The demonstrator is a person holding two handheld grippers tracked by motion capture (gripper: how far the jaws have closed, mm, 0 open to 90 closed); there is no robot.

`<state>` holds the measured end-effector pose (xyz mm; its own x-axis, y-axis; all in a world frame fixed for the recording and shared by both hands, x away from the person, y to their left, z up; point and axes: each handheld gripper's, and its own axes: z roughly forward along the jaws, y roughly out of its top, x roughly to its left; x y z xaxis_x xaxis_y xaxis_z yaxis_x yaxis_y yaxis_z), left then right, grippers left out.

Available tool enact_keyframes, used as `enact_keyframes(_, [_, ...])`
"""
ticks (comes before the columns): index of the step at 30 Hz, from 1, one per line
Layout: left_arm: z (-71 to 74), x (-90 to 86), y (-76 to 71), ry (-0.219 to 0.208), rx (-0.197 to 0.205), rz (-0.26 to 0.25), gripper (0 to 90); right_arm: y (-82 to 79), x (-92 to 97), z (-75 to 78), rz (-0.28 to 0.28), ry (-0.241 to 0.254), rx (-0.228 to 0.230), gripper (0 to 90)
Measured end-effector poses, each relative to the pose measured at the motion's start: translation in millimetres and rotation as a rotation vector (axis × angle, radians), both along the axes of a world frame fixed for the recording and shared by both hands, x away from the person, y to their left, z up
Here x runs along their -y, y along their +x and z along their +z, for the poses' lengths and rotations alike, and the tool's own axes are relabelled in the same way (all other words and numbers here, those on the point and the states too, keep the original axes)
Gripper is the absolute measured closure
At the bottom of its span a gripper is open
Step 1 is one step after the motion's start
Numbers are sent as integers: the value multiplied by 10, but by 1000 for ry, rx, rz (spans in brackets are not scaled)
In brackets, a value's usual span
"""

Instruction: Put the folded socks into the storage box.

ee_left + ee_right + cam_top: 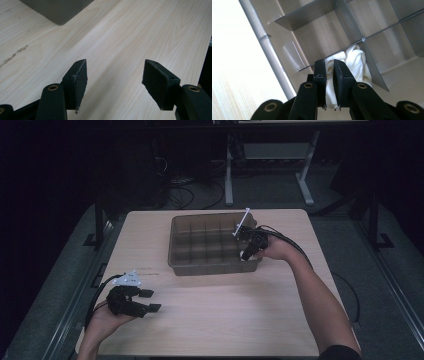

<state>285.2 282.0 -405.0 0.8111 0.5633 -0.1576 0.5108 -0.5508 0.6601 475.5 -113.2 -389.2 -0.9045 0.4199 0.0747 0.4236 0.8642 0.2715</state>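
A brown plastic bin (pixel 200 266) with divider walls stands at the table's far middle. My right gripper (pixel 248 251) reaches down into its near right corner compartment. In the right gripper view the gripper (pixel 329 63) has its jaws nearly together, with a white cloth (pixel 355 60) pinched between the pads and bunched against a divider in that compartment; a bit of the white cloth (pixel 243 256) shows under the hand. My left gripper (pixel 151 300) rests low at the near left of the table, and its jaws (pixel 115 75) stand wide apart over bare wood.
The bin's rounded rim (pixel 269 55) runs close beside the right jaws, and thin dividers cross the bin. A corner of the bin (pixel 57 12) lies ahead of the left gripper. Light wooden tabletop (pixel 225 320) spreads between both hands. Cables and desk legs lie beyond the table.
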Motion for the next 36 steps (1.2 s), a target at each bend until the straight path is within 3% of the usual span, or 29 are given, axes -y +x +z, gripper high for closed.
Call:
enact_keyframes(20, [-9, 38, 5, 5, -6, -13, 361, -69, 149, 213, -30, 51, 38, 748])
enact_keyframes(36, [17, 30, -18, -1, 0, -10, 361, -124, 232, 288, -46, 77, 54, 725])
